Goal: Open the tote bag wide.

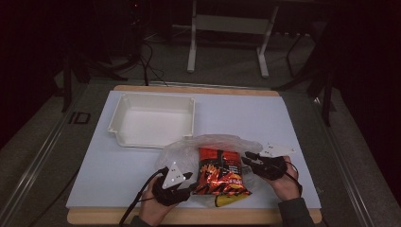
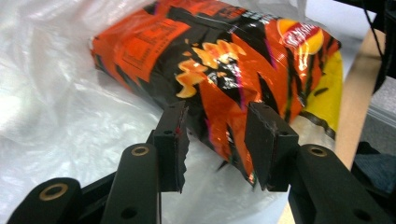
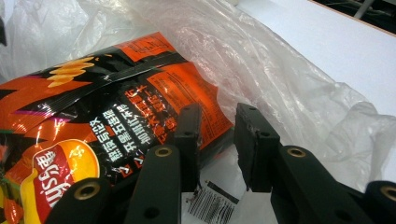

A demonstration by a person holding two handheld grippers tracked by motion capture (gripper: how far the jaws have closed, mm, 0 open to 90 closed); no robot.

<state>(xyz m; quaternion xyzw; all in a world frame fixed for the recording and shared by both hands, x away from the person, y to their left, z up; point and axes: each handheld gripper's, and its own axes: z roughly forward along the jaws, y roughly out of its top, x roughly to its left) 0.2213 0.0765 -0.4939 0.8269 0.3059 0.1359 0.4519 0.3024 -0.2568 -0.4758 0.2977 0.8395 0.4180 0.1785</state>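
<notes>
Dim room with table legs and cables in the dark at the top of the high view, and a pale blue-white mat (image 1: 236,118) on a wood-edged table taking up the middle. A white, empty takeaway-style tray (image 1: 124,124) sits in the upper left part of the mat. Lower centre there's an orange-and-black chip bag (image 1: 220,172) lying partly inside a crumpled clear plastic bag (image 1: 215,142), with the bag's yellow end poking out toward the bottom edge. The left gripper (image 1: 187,182) comes in from the bottom left, right up against the chip bag's left side; in the left gripper view its jaws stand fairly wide with the bag's edge between them (image 2: 215,140), and I can't tell if the pads actually press it. The right gripper (image 1: 249,160) is at the bag's right side, jaws partly apart (image 3: 217,140) astride the bag's corner, not clearly pinching.
</notes>
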